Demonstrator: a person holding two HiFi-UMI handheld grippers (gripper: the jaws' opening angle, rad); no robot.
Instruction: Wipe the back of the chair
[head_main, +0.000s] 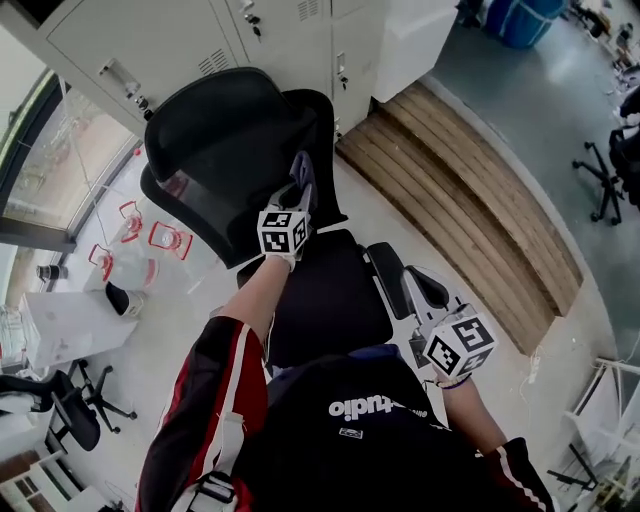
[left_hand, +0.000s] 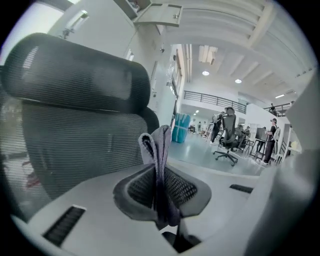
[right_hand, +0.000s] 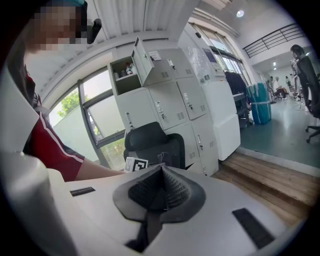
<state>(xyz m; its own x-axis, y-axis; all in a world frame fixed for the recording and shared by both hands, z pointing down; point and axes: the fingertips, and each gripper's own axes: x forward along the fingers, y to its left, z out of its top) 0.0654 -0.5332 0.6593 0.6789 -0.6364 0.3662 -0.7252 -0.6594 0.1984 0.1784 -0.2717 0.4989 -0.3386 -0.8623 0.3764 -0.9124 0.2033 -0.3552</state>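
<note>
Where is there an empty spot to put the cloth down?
The cloth could go on the bare seat, between backrest and armrest. The pale floor between backrest and wooden step is free too. Left, by the window, clutter crowds the floor.

The chair back (head_main: 220, 150) is hemmed in at 12 o'clock by a row of lockers (head_main: 190, 40), with only a narrow gap left between them. At 9 o'clock passage is limited by a window wall (head_main: 55, 170). From 2 to 4 o'clock a strip of bare floor (head_main: 385, 212) is left open as far as a wooden step (head_main: 470, 210). At 6 o'clock the seat (head_main: 325, 300) is flanked by an armrest (head_main: 386, 275), just beside which the right gripper (head_main: 425, 295) is held.
</note>
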